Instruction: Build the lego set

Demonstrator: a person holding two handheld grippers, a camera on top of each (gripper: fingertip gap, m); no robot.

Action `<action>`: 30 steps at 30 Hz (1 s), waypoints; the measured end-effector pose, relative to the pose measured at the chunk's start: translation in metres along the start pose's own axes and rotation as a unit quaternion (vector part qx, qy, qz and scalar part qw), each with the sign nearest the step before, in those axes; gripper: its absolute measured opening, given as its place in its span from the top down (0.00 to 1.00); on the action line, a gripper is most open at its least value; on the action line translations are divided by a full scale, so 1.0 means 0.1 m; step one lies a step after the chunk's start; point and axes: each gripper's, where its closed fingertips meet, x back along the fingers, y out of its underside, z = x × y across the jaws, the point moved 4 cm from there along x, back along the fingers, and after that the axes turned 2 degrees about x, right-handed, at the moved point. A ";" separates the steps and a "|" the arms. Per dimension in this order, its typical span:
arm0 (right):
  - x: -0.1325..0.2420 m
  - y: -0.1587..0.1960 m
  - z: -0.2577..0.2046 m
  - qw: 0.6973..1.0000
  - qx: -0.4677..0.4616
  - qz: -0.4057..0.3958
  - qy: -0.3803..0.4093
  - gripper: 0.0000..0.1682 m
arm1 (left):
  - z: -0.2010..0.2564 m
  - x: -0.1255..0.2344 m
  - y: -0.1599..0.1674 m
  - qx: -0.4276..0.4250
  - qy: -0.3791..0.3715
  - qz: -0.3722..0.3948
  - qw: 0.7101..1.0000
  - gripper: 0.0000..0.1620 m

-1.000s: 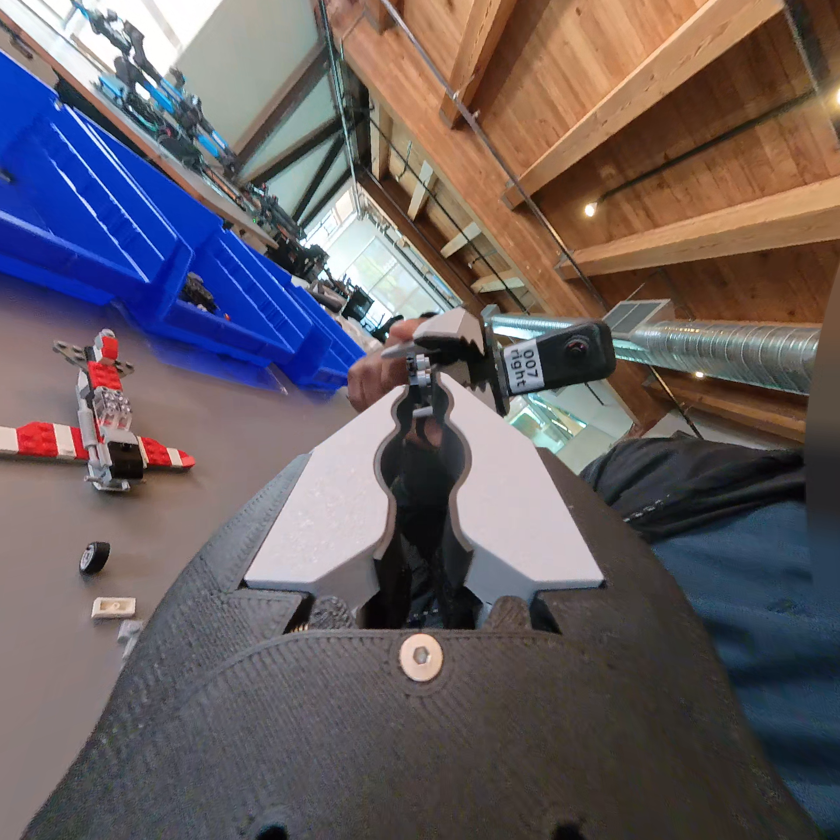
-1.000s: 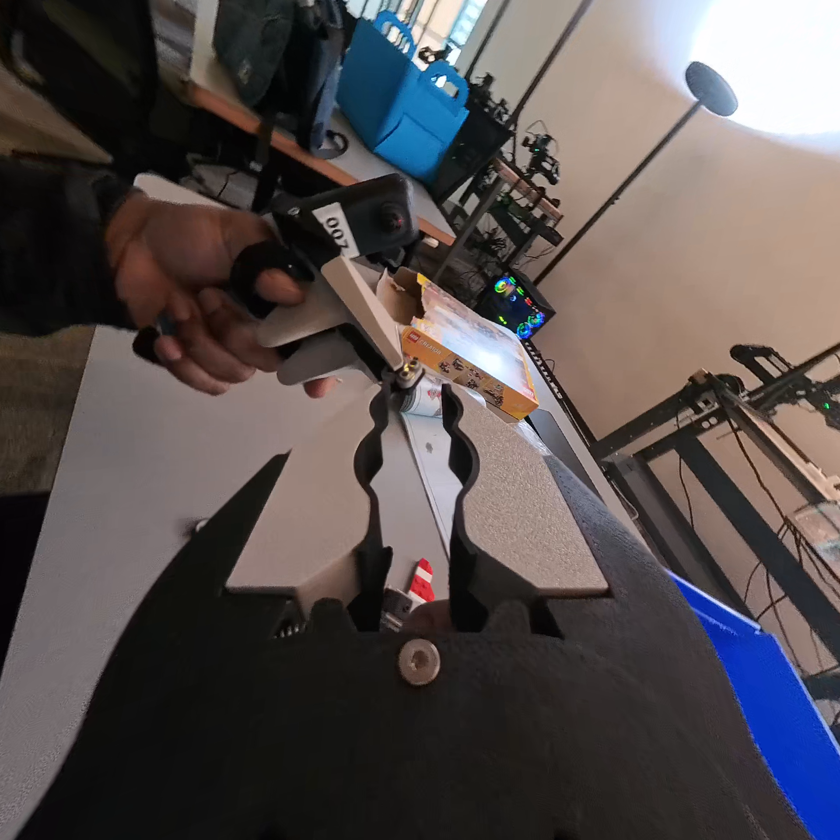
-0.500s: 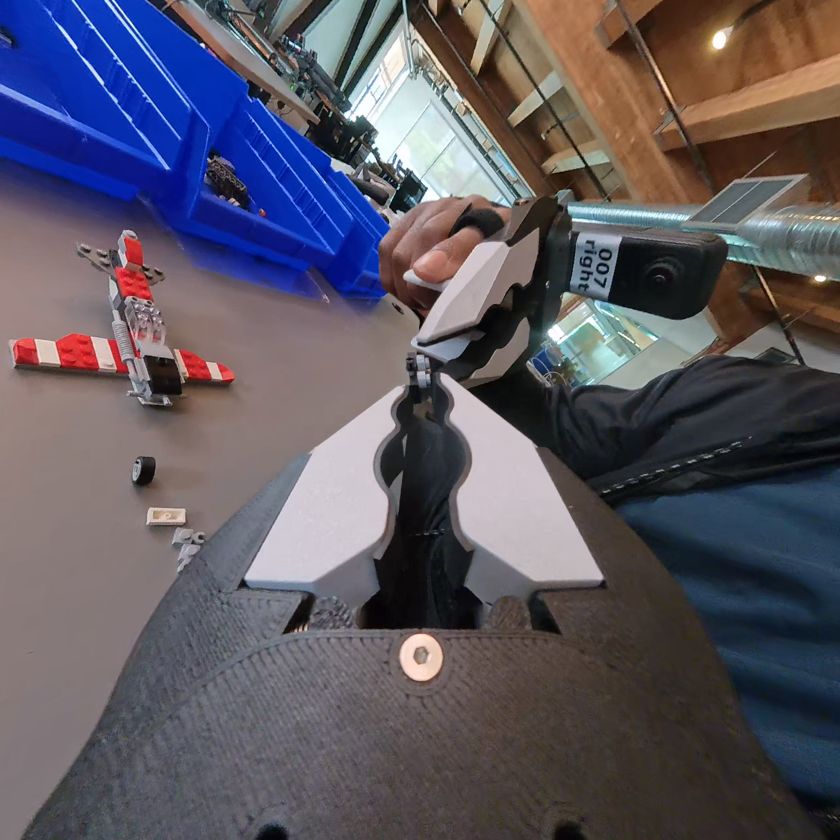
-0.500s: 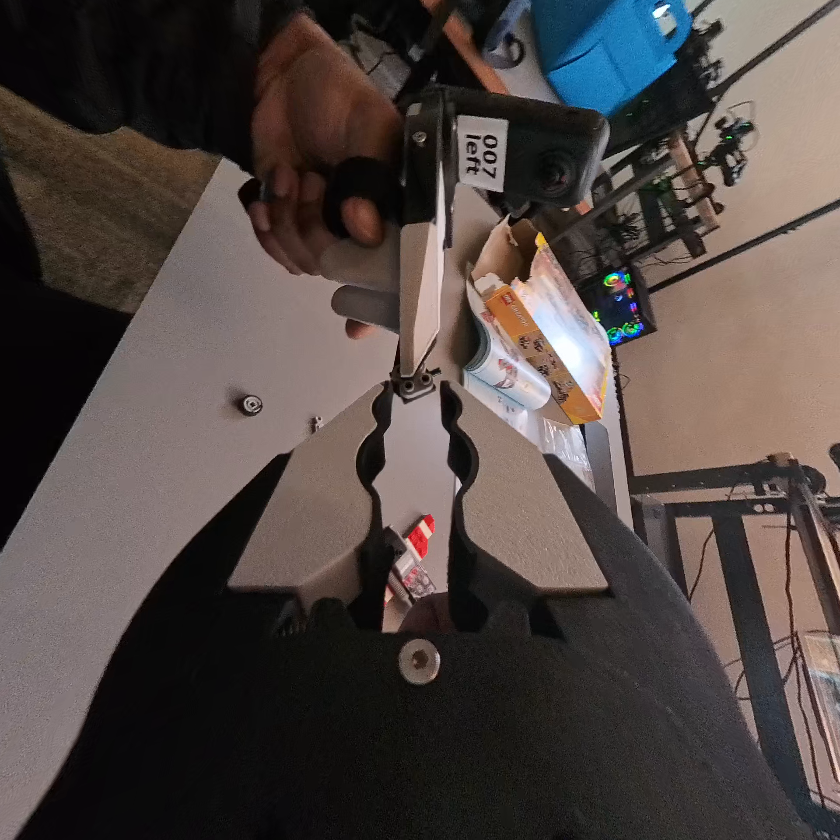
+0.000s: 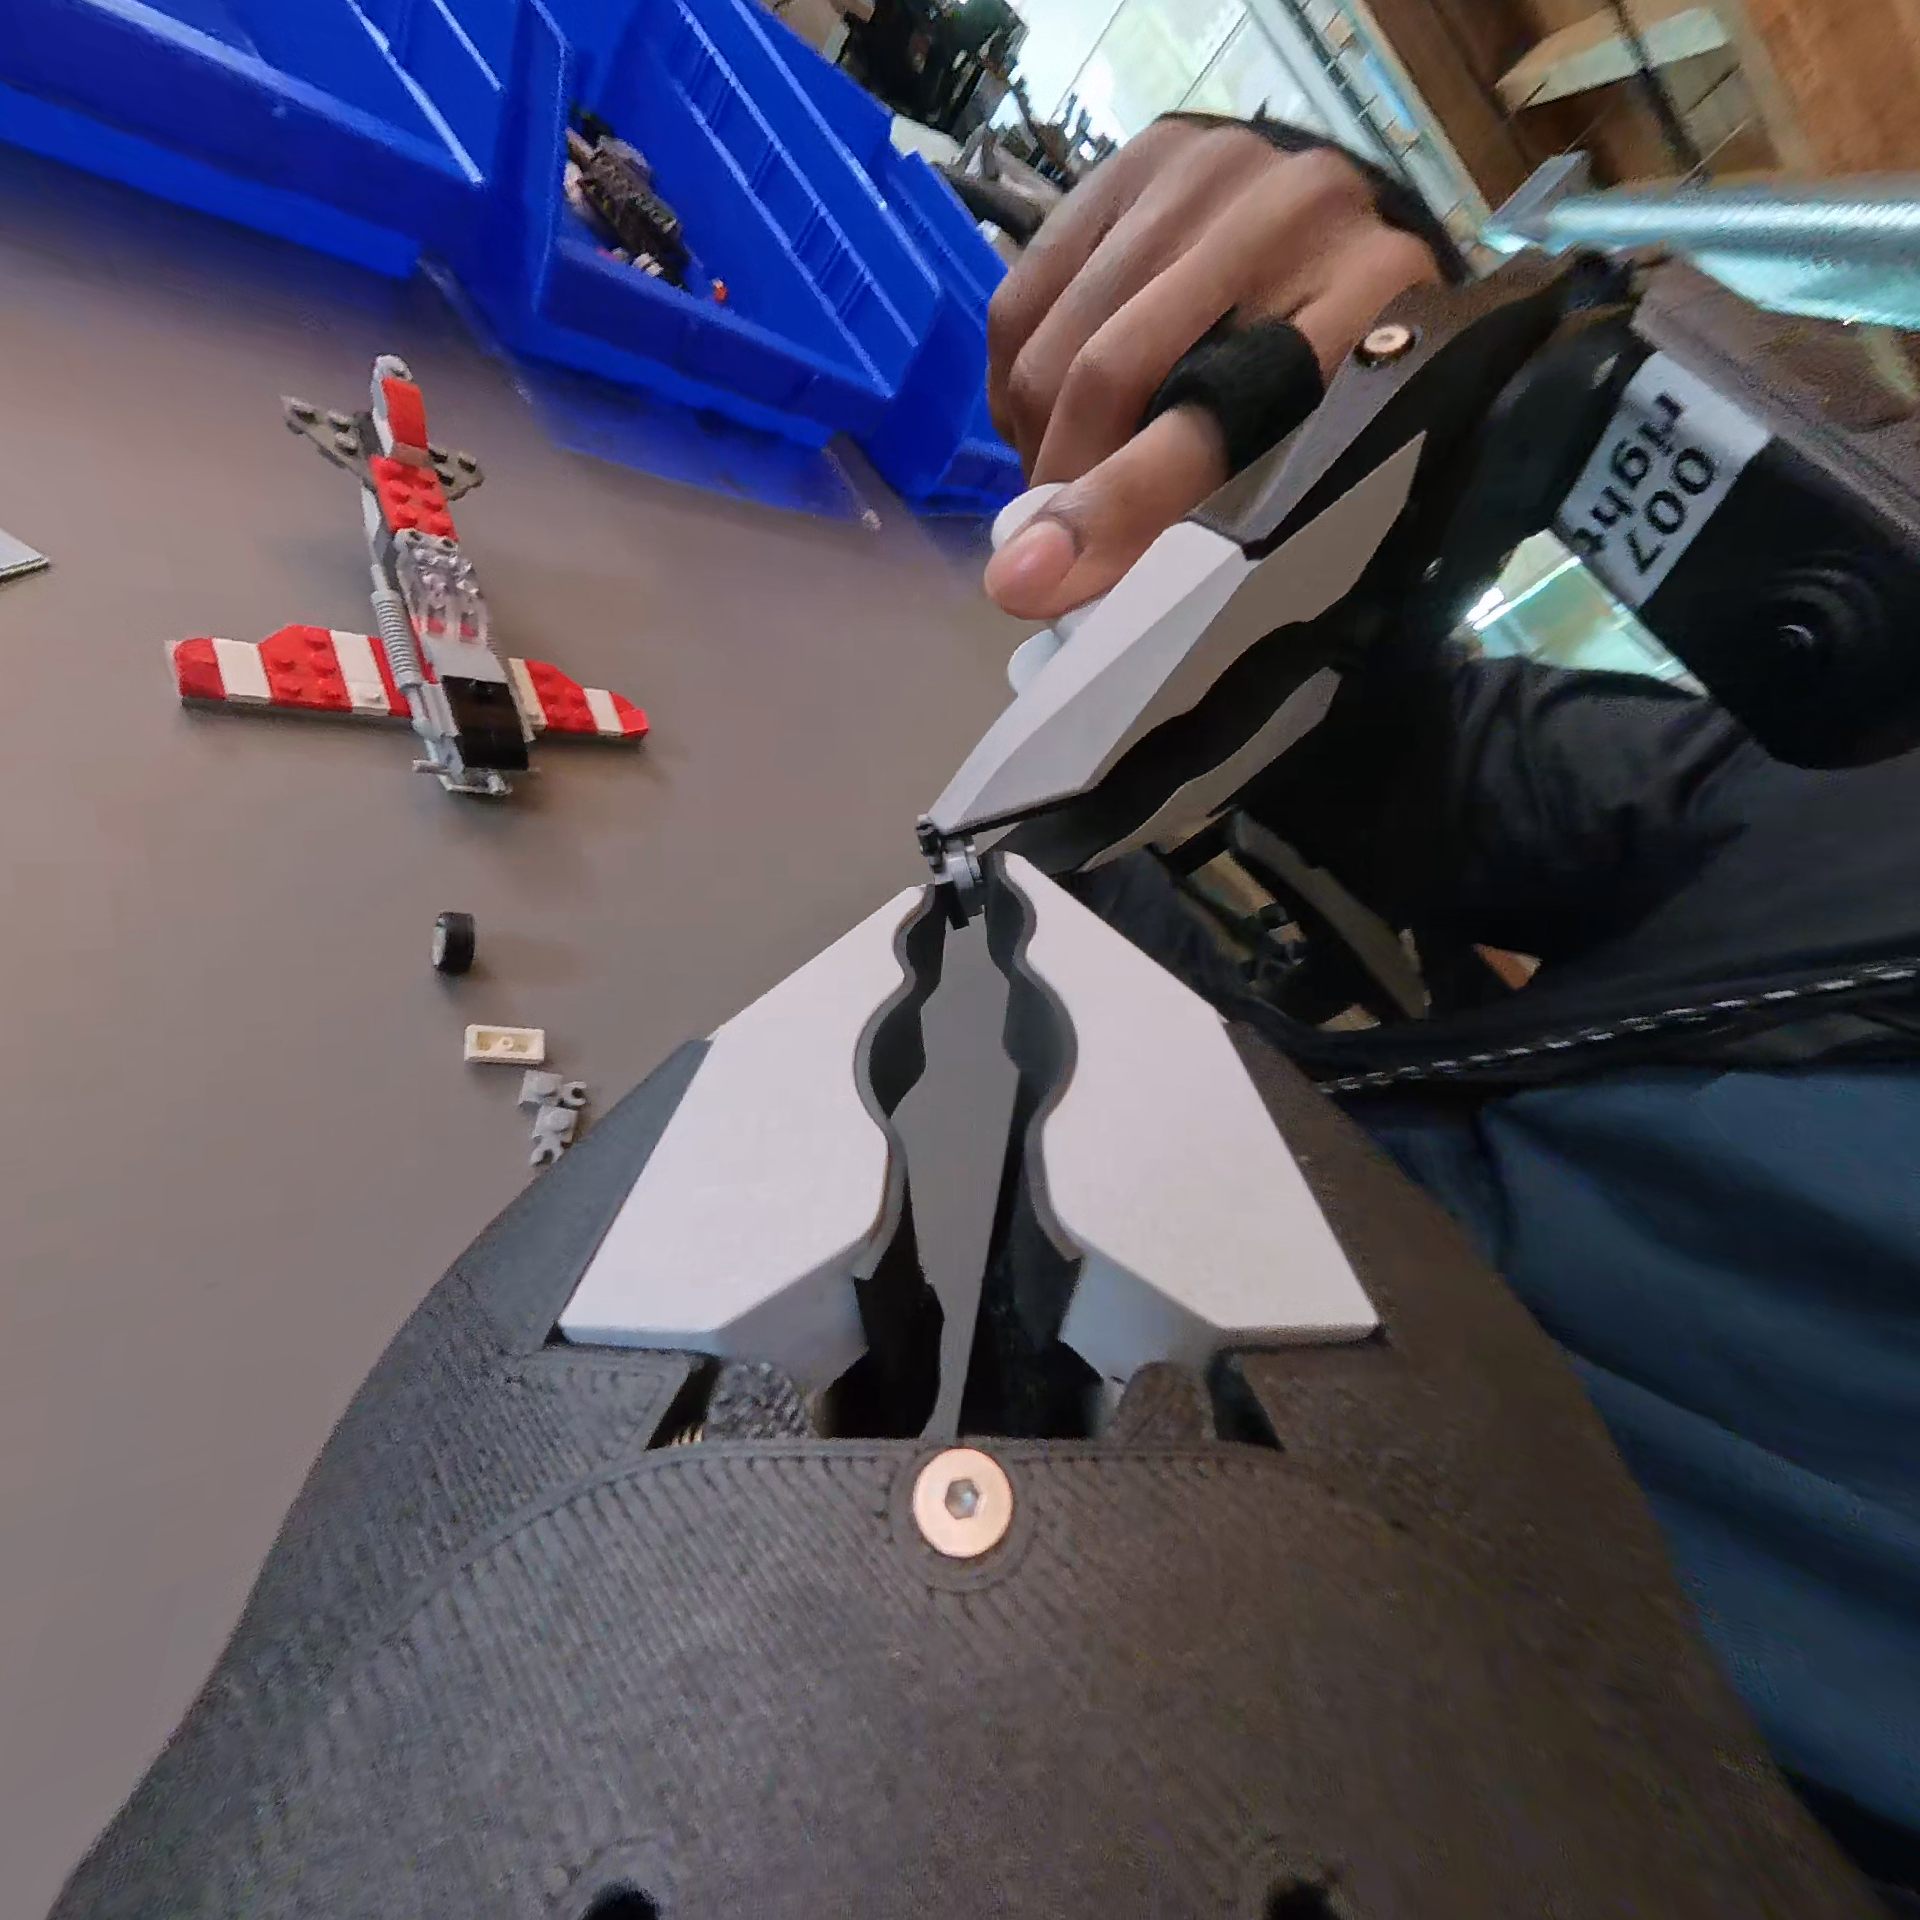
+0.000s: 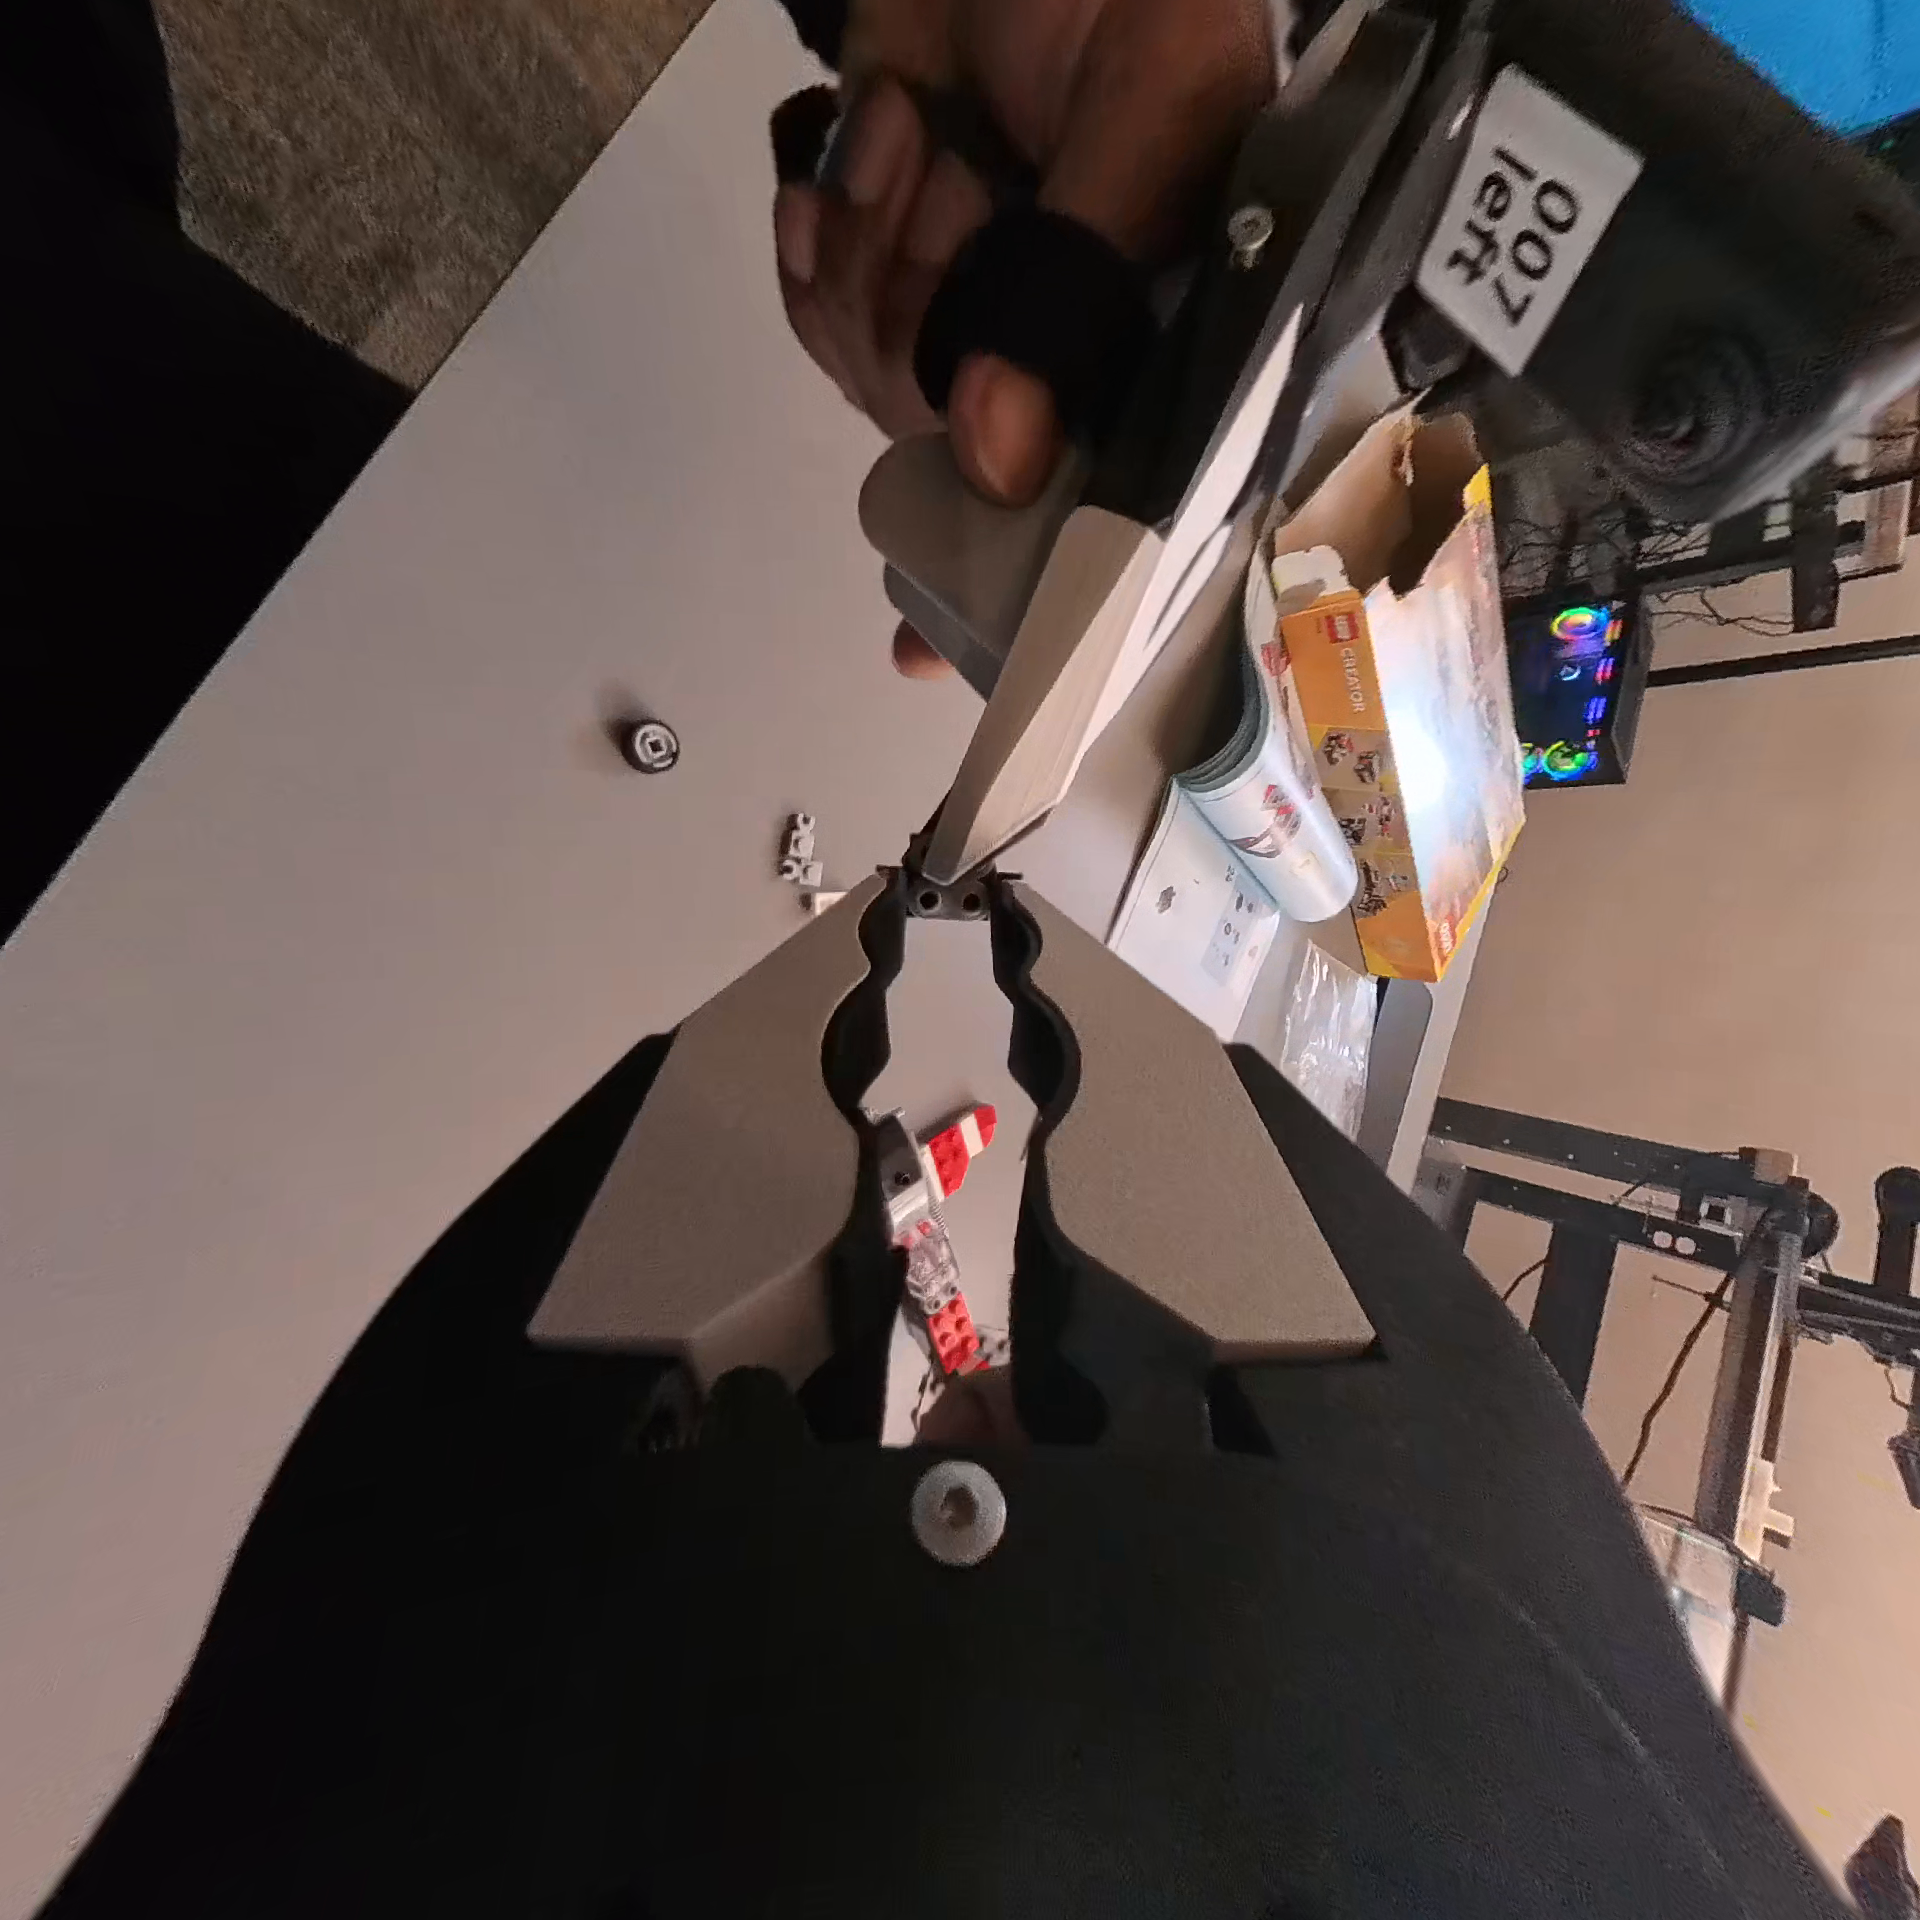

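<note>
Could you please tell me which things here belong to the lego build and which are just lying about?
In the job: small grey piece pinched by both tools, left tool, right tool, plane, wheel, loose bits.

Lying about: blue bins, box.

From my left wrist view, the lego plane (image 5: 436,623) lay on the table (image 5: 208,1143), with bins (image 5: 665,239) behind it. Nearer me sat a loose wheel (image 5: 454,941), then a small plate (image 5: 505,1044), then two tiny clips (image 5: 553,1103). My two grippers met tip to tip above the table, right of these.
</note>
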 end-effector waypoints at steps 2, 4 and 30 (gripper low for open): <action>-0.02 0.02 -0.02 1.000 0.003 -0.003 -0.006 0.90 | -0.01 -0.02 0.00 -0.017 -0.017 -0.008 1.000 0.95; 0.00 0.03 -0.03 1.000 -0.011 0.011 -0.014 0.91 | 0.00 -0.03 0.00 -0.032 -0.022 -0.013 0.999 0.94; -0.02 0.19 0.12 0.985 -0.008 -0.048 0.164 0.91 | -0.17 -0.02 -0.23 0.105 0.009 0.110 0.988 0.93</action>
